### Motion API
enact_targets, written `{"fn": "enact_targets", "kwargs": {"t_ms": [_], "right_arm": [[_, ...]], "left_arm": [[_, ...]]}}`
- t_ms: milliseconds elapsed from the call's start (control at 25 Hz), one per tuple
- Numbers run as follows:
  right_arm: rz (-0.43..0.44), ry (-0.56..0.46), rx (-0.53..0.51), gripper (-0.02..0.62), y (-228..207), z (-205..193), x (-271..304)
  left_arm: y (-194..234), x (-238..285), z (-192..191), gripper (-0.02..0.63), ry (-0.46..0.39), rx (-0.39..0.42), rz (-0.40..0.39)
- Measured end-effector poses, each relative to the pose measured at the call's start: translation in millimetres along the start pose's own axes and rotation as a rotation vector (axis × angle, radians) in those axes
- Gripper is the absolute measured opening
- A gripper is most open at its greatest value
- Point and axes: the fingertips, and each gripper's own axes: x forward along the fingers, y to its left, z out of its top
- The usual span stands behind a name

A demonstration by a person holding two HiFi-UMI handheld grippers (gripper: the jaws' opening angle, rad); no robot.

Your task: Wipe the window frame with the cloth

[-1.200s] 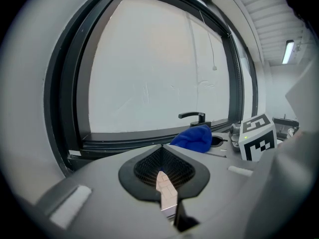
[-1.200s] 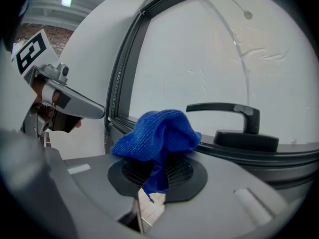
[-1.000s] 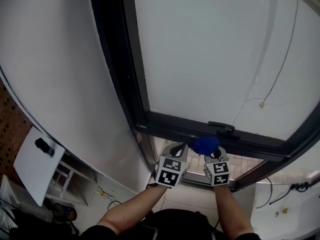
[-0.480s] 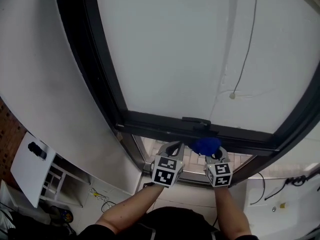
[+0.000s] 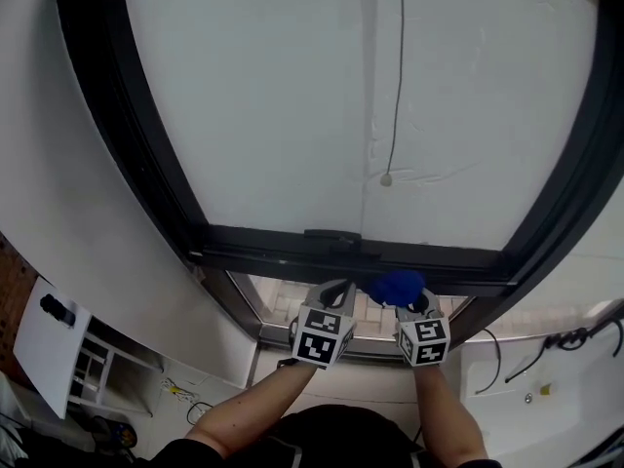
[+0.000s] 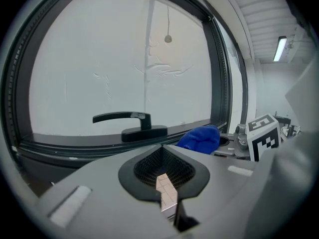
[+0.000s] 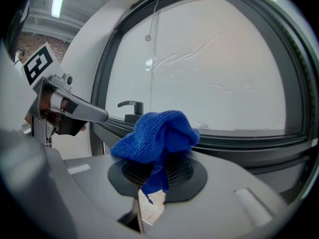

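Observation:
A dark window frame [image 5: 263, 245] surrounds a pale pane, with a black handle [image 5: 331, 237] on its lower rail. My right gripper [image 5: 408, 298] is shut on a bunched blue cloth [image 5: 394, 285], held just below that rail, right of the handle. The cloth [image 7: 157, 136] bulges above the shut jaws in the right gripper view. My left gripper [image 5: 336, 293] hangs beside it to the left, below the handle [image 6: 130, 124], its jaws closed with nothing between them. In the left gripper view the cloth [image 6: 199, 138] shows at right.
A thin cord with a small weight [image 5: 387, 177] hangs in front of the pane. A white wall [image 5: 68, 164] runs along the left. Below lie a tiled floor strip [image 5: 283, 305], a white shelf unit [image 5: 58, 344] at lower left and cables [image 5: 561, 344] at lower right.
The window frame and handle have slid left in the head view as the view turned right. Both grippers stay side by side under the lower rail, the cloth still held.

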Motion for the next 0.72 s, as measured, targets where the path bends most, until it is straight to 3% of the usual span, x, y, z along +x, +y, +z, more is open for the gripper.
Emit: {"fn": "enact_targets", "kwargs": {"t_ms": [720], "right_arm": [[-0.155, 0.006, 0.070, 0.067, -96.7, -11.6, -54.7]], "left_arm": [[-67.0, 41.9, 11.2, -0.006, 0.020, 0.062, -0.091]]}}
